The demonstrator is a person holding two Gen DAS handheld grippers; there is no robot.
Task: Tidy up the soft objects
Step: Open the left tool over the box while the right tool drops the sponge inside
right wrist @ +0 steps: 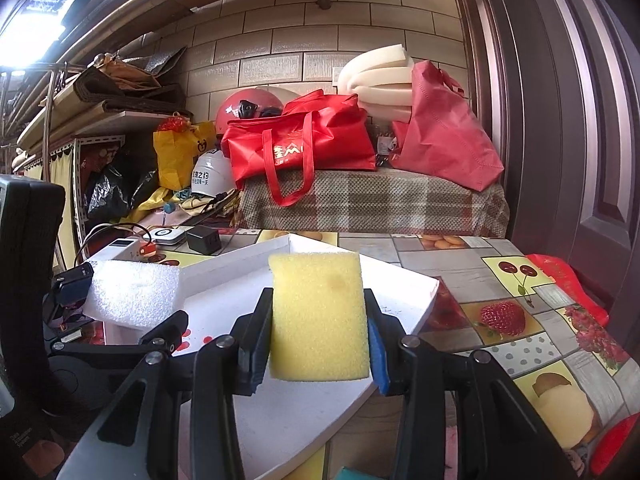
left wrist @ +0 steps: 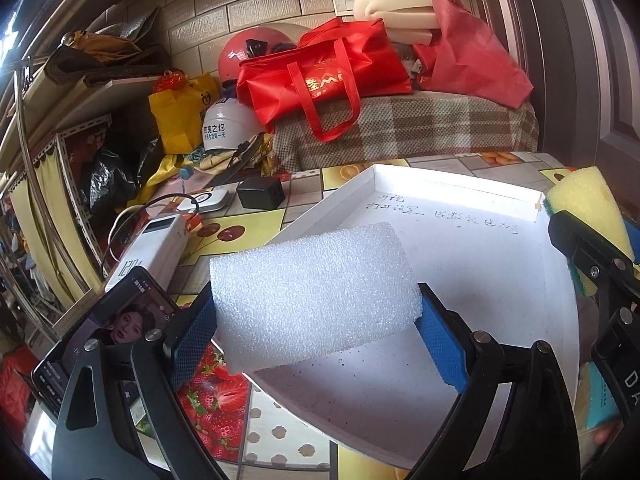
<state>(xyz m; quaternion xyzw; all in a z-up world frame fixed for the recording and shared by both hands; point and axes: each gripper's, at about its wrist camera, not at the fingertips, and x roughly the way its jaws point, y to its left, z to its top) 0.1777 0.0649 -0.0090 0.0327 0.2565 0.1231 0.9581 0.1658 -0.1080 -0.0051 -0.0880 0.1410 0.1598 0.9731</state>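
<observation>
Left gripper [left wrist: 316, 330] pinching a white foam block [left wrist: 314, 298] between its blue pads, held above the near-left part of a shallow white tray [left wrist: 460, 248] on a fruit-patterned tablecloth [right wrist: 500, 280]. Right gripper [right wrist: 318, 346] clamped on a yellow sponge [right wrist: 320, 316] (green scouring layer visible only from the left wrist view), raised over the same tray's right side. Behind: red tote bag [left wrist: 320, 76], power bank [left wrist: 154, 246], phone [left wrist: 104, 328].

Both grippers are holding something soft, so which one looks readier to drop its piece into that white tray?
Probably the left gripper: its white foam block hangs over the white tray floor, while the right gripper holds the yellow sponge nearer the tray's edge.
</observation>
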